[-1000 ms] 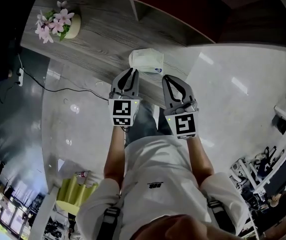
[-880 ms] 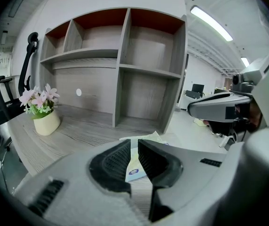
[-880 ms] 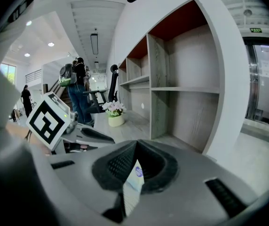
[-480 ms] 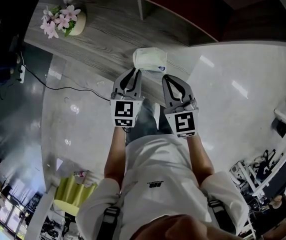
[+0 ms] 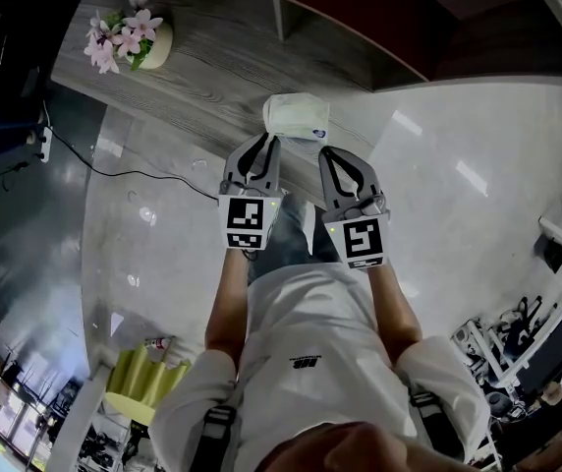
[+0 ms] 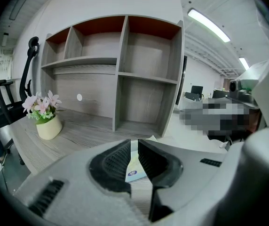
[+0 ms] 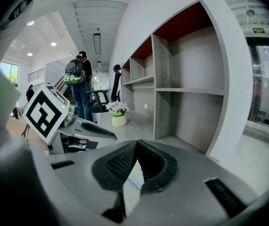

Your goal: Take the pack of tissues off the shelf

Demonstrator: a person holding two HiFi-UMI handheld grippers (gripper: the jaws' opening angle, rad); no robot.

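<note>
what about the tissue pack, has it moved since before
No. The tissue pack sits at the same offset from the flower pot; only the view shifted.

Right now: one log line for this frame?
left tongs: narrowly open, empty | right tongs: shut, empty | tissue pack: on shelf, untouched

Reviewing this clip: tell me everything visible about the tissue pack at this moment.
The tissue pack is a small, soft, pale whitish-green plastic-wrapped block with a blue oval mark near one end. It lies flat on the grey wood-grain shelf surface, near its front edge, outside the open compartments. Nothing else seems to touch it; the left gripper points at it from just short, jaws narrowly apart.
</note>
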